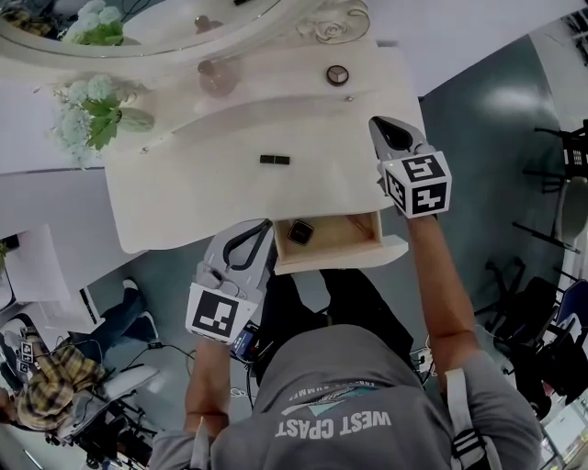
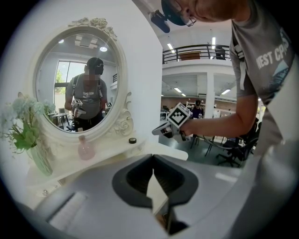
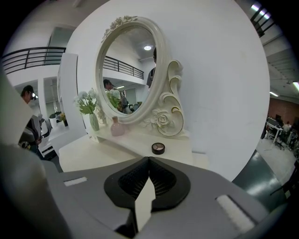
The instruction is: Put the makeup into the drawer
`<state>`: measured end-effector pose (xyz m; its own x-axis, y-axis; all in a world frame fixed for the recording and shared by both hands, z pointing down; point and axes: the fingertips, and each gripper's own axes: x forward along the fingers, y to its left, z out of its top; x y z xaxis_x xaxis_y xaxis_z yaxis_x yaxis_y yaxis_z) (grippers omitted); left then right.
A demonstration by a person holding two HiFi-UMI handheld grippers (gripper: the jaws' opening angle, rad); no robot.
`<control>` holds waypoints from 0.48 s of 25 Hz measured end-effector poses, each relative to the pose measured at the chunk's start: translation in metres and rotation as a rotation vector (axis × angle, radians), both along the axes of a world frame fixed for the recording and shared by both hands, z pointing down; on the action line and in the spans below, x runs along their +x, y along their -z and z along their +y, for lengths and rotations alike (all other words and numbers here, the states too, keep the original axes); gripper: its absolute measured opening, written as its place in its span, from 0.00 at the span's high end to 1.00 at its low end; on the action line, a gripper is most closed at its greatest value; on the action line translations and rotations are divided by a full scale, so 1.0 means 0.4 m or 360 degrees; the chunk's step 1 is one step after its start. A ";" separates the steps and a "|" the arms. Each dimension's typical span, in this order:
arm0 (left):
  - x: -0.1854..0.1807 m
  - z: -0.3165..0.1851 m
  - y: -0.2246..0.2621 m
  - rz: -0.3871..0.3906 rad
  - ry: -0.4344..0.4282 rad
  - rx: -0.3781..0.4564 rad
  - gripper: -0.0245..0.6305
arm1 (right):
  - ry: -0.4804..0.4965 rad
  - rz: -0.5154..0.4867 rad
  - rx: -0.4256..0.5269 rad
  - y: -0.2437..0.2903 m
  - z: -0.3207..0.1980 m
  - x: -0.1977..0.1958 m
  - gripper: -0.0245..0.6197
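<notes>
The head view is showing the open drawer (image 1: 342, 240) holding a dark square compact (image 1: 300, 231) at its left end, a small dark stick (image 1: 274, 160) lying on the table (image 1: 184, 202) just beyond the drawer, and a round palette (image 1: 337, 75) sitting farther beyond it by the mirror (image 1: 138, 23). The left gripper (image 1: 263, 229) is hovering just left of the drawer, and the right gripper (image 1: 379, 124) is hovering past the drawer's right end. Only the gripper views are showing the fingers, each pair pressed together with nothing between them.
</notes>
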<state>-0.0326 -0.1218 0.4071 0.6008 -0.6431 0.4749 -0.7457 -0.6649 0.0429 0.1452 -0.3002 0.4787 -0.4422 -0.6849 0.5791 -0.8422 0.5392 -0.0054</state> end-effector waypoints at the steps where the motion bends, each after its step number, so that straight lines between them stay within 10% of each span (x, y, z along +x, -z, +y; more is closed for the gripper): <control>1: 0.000 0.001 -0.004 0.0000 -0.0002 -0.0003 0.96 | 0.0003 0.0003 -0.0002 -0.004 -0.001 -0.002 0.96; 12: -0.004 -0.004 -0.043 0.0008 -0.0011 -0.0031 0.96 | 0.0037 0.0031 -0.0025 -0.046 -0.033 -0.029 0.93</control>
